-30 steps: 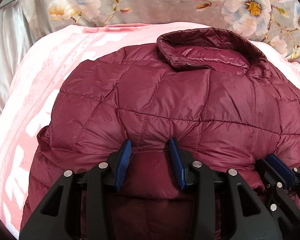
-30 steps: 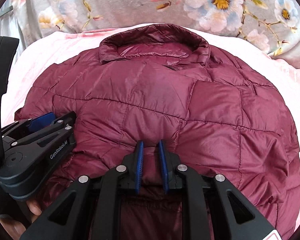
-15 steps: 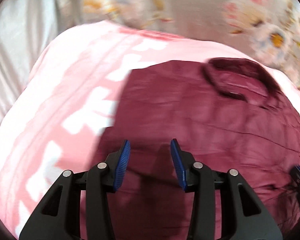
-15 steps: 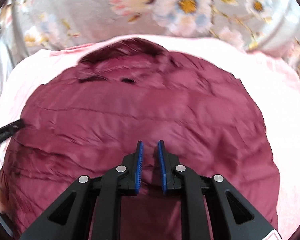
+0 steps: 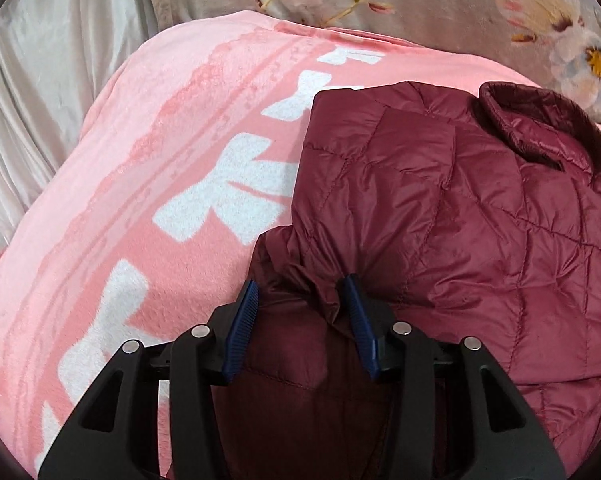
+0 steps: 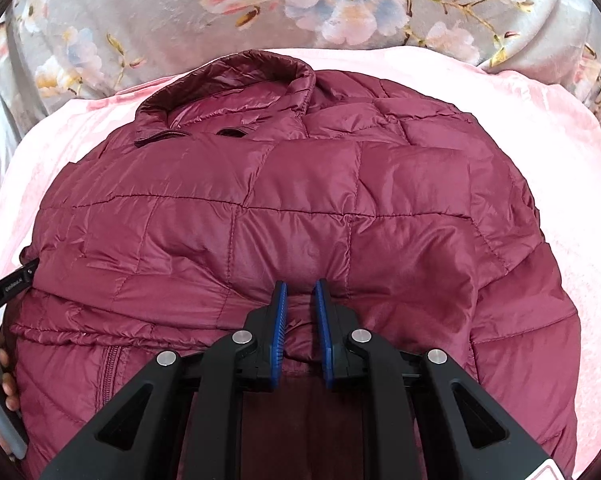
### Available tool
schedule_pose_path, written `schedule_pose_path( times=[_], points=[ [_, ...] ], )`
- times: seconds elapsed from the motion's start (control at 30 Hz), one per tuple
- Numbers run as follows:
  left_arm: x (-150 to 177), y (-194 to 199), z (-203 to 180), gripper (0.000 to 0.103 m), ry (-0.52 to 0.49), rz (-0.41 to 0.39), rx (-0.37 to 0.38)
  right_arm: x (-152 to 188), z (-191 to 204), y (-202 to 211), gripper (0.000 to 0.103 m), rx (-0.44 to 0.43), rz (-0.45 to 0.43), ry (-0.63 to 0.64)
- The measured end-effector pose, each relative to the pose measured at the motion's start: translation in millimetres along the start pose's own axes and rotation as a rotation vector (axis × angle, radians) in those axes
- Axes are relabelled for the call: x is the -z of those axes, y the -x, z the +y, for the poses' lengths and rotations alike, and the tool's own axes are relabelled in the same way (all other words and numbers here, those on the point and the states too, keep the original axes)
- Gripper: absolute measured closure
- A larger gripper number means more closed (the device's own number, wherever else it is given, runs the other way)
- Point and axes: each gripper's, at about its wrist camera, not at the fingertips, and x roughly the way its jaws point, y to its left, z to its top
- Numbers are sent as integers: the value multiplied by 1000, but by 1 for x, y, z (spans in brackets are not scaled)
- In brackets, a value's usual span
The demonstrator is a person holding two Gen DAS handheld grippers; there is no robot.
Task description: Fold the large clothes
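A maroon quilted puffer jacket (image 6: 300, 208) lies folded on a pink blanket, its collar (image 6: 236, 80) at the far side. It also shows in the left wrist view (image 5: 480, 216). My left gripper (image 5: 300, 300) has its jaws wide apart at the jacket's left edge, with a bunched fold of fabric (image 5: 320, 292) lying between the pads. My right gripper (image 6: 300, 300) has its jaws close together on a fold of the jacket's near edge. The left gripper's body (image 6: 4, 292) shows at the left edge of the right wrist view.
The pink blanket with white marks (image 5: 160, 200) covers the bed and reaches left of the jacket. It shows pale pink to the right in the right wrist view (image 6: 560, 168). A grey floral cover (image 6: 260, 4) lies behind. Silver satin fabric (image 5: 40, 80) hangs at the left.
My left gripper has moved left along the jacket's near edge to its left side. My right gripper has shifted right, still holding the near fold. The two grippers are farther apart.
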Motion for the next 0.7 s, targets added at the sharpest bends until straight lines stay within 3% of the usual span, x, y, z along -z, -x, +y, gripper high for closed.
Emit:
schedule_pose_path(
  times=[0.23,0.33,0.43,0.5,0.57,0.63,0.7],
  points=[
    [4,4,-5,59,-28,2,-35,0,-11,-1,89,-65,8,-45],
    [-3,11,-1,57,-28,57,-8,-7,-9,2,87,-78,60,17],
    [-26,34,11,49,61,94,193,-20,-12,22,75,-93,61,15],
    [-46,50,7,32,92,70,292,-41,-19,37,59,-139,16,-22],
    [-67,57,-4,27,106,64,383,-61,-24,37,53,-185,14,-53],
    [-90,51,-24,23,111,93,479,-86,-24,24,52,-259,41,-76],
    [-108,33,-47,23,116,149,532,-105,-24,7,47,-278,47,-93]
  ],
)
